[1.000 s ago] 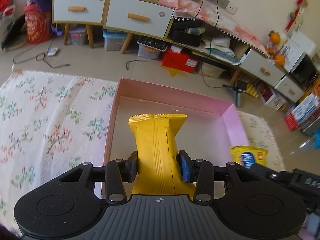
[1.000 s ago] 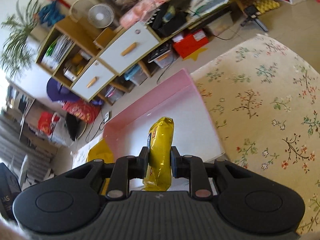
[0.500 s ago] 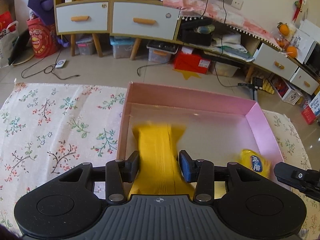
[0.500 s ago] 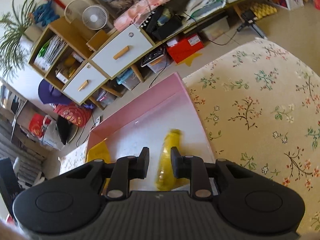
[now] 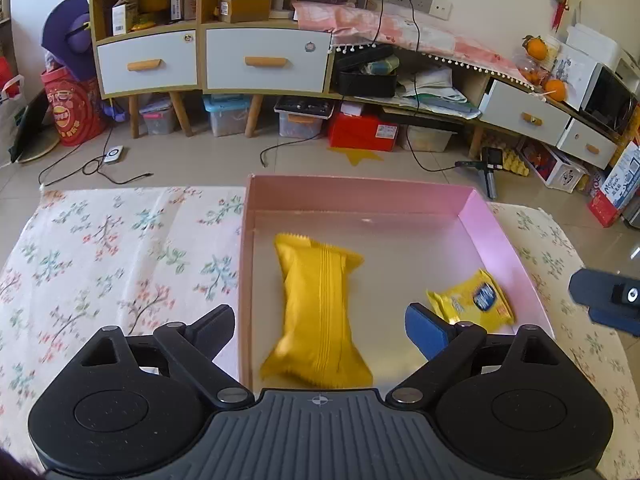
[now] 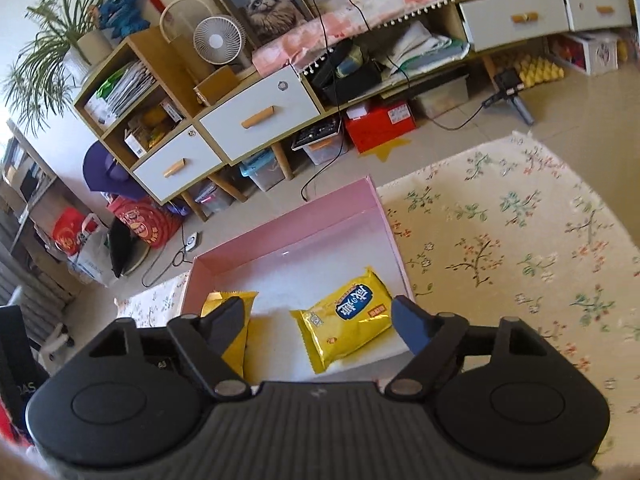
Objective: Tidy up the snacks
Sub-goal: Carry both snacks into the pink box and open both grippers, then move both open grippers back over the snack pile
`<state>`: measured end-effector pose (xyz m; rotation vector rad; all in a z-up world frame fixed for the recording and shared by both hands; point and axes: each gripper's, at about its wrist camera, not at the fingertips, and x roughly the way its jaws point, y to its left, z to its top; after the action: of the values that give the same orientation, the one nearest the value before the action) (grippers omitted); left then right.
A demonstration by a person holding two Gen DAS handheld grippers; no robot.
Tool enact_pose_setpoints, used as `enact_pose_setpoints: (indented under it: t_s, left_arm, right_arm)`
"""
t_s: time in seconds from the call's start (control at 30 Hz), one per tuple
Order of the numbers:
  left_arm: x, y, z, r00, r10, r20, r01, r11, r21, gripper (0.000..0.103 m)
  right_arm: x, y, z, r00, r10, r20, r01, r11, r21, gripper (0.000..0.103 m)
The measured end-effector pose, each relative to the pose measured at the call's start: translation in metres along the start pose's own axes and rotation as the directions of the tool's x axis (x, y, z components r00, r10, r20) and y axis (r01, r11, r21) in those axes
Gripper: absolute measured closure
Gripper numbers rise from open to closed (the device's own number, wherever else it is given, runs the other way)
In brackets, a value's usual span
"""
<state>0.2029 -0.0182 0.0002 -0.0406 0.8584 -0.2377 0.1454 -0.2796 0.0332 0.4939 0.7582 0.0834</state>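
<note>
A long plain yellow snack pack (image 5: 318, 312) lies flat in the left half of the pink box (image 5: 360, 190). A smaller yellow packet with a blue label (image 5: 472, 300) lies at the box's right wall. My left gripper (image 5: 320, 320) hovers over the long pack, its jaws opening wide, pads clear of it. In the right wrist view the blue-label packet (image 6: 348, 316) lies on the box floor (image 6: 304, 264), and my right gripper (image 6: 318, 314) is above it with jaws opening, not touching. The long pack's end (image 6: 230, 300) shows behind the left finger.
The box sits on a floral cloth (image 5: 112, 248) that spreads to both sides (image 6: 500, 240). The other gripper's dark body (image 5: 608, 296) shows at the right edge. Beyond are tiled floor with cables, a wooden drawer unit (image 5: 208, 60) and storage bins.
Both grippers let go: the long yellow pack and the blue-label packet dropped from upright between the pads to lying flat in the box. Both sets of jaws spread wide and lifted slightly.
</note>
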Motion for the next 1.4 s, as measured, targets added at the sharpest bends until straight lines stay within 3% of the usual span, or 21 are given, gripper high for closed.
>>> enact_pose_setpoints:
  t_s: [0.63, 0.93, 1.13, 1.27, 1.4]
  left_arm:
    - [-0.077, 0.01, -0.054, 0.999, -0.009, -0.038, 0.01, 0.999, 0.049, 0.001]
    - [-0.099, 0.022, -0.081, 0.998, -0.054, -0.041, 0.055, 0.998, 0.04, 0.001]
    - [-0.104, 0.029, -0.099, 0.999, -0.032, -0.037, 0.035, 0.996, 0.088, 0.001]
    - [-0.105, 0.035, -0.11, 0.998, -0.026, -0.064, 0.032, 0.994, 0.102, 0.001]
    - [-0.105, 0.041, -0.118, 0.992, -0.047, -0.115, 0.056, 0.995, 0.082, 0.001]
  right_arm:
    - [-0.055, 0.01, -0.025, 0.999, -0.039, 0.012, 0.04, 0.99, -0.138, 0.004]
    - [-0.07, 0.011, -0.046, 0.998, -0.063, -0.005, 0.061, 0.977, -0.207, 0.002]
    - [-0.071, 0.015, -0.065, 0.997, -0.072, -0.018, 0.063, 0.949, -0.307, 0.001]
    - [-0.068, 0.015, -0.079, 0.994, -0.097, -0.051, 0.07, 0.922, -0.38, 0.001]
    - [-0.066, 0.01, -0.086, 0.991, -0.093, -0.093, 0.052, 0.926, -0.375, 0.001]
